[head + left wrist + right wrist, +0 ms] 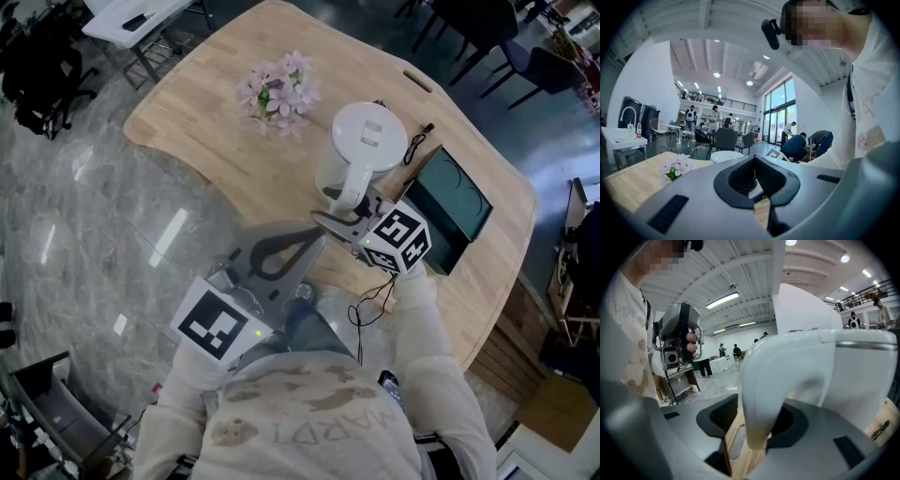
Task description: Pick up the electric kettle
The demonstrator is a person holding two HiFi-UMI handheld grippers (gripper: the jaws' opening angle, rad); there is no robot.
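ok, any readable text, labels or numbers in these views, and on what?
"ARDT": large letters on the person's shirt, upside down in the head view; anything beside them is lost in folds.
Marker cube on the left gripper, and the one on the right gripper: black-and-white square patterns only, no letters.
Electric kettle: no label visible.
Background of both gripper views: nothing large or sharp enough to read.

**Cream sleeves, grey tools**

We wear a cream long-sleeved top [309,417] with faint beige blotches and pale lettering. Our left hand-held gripper [317,238] and right hand-held gripper [342,217] are matte grey with black ribbed pads. The left cube [217,323] and right cube [398,239] show black square markers on white. A thin black cable [359,339] runs below the right one.
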